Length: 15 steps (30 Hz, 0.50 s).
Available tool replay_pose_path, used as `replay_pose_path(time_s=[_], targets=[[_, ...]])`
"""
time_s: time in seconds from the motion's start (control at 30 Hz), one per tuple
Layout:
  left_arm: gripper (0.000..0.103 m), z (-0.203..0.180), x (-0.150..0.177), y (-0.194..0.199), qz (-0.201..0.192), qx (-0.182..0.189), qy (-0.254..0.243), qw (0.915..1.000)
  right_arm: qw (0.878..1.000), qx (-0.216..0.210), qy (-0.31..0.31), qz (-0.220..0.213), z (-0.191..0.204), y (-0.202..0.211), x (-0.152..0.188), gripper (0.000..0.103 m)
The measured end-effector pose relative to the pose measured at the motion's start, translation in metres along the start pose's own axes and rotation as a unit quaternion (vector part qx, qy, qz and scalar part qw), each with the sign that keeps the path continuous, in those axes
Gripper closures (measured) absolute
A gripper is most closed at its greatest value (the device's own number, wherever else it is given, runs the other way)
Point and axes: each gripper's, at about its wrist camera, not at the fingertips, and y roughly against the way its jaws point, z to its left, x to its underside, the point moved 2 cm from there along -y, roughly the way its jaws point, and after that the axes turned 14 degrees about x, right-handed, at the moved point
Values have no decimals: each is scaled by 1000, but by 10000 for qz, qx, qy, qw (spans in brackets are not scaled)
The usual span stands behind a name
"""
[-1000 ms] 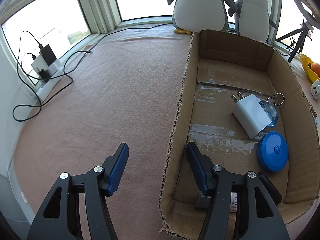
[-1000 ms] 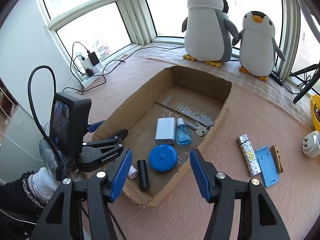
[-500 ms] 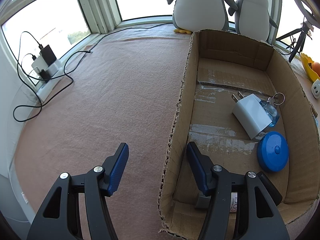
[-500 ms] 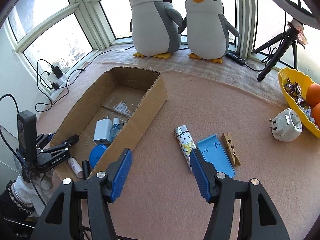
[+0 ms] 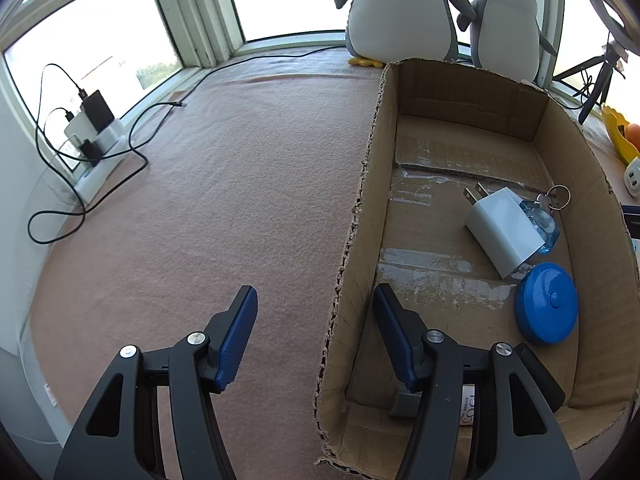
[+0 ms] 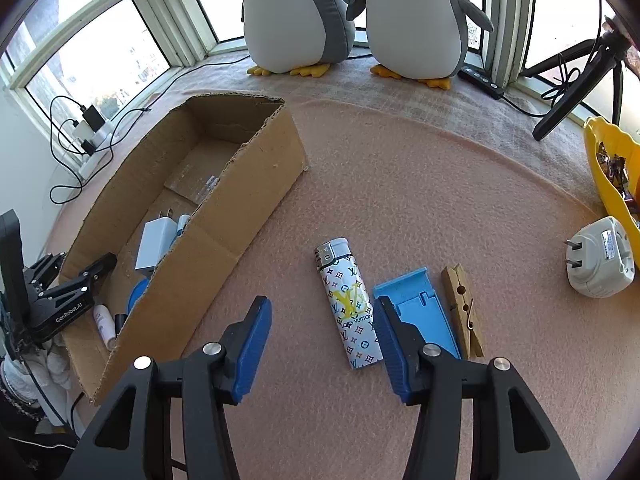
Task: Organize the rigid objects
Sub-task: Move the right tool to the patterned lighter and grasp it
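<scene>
A pinkish felt-covered tabletop (image 6: 420,200) runs up to a bay of bright windows, where two plush penguins (image 6: 300,12) stand at the top of both views. At the left edge of each frame a power strip with chargers (image 5: 94,136) sits by the sill, its black cables looping over the felt.

In the left wrist view a cardboard box (image 5: 360,208) fills the right half of the frame. Inside it, toward the right, lie a white wall charger (image 5: 502,230), a small clear blue bottle (image 5: 546,228) touching the charger's far side, a key ring (image 5: 558,196) just above the bottle, and a round blue case (image 5: 546,308) just below the charger. The left gripper (image 5: 314,332) is at the bottom centre, its jaws apart and empty, one on each side of the box's near left wall.

In the right wrist view the box sits at the left and the left gripper shows at the far left edge. The right gripper (image 6: 322,344) is at the bottom centre, jaws apart with nothing between them. A patterned white lighter (image 6: 348,304) lies on the felt just above the gap, near the right-hand jaw. Beside it to the right is a blue plastic stand (image 6: 416,312), partly hidden by that jaw, then a wooden clothespin (image 6: 462,312). Well apart, at the right edge, are a white plug adapter (image 6: 600,264) and a yellow bowl (image 6: 604,160).
</scene>
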Motion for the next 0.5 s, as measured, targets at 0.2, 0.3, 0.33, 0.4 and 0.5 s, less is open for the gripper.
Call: replay_pose_path(time_s=[0.2, 0.3, 0.33, 0.4, 0.5], targets=[[43, 0, 0, 0, 1, 3, 3, 10000, 9999, -48, -30, 100, 1, -11, -5, 61], [43, 0, 0, 0, 1, -3, -5, 10000, 9999, -46, -9, 126, 1, -13, -6, 61], [43, 0, 0, 0, 1, -3, -5, 10000, 9999, -45, -5, 139, 2, -14, -6, 61], [43, 0, 0, 0, 2, -1, -3, 10000, 9999, -34, -5, 165, 2, -16, -6, 61], [43, 0, 0, 0, 1, -1, -10, 10000, 9998, -51, 11, 210, 4, -20, -7, 63]])
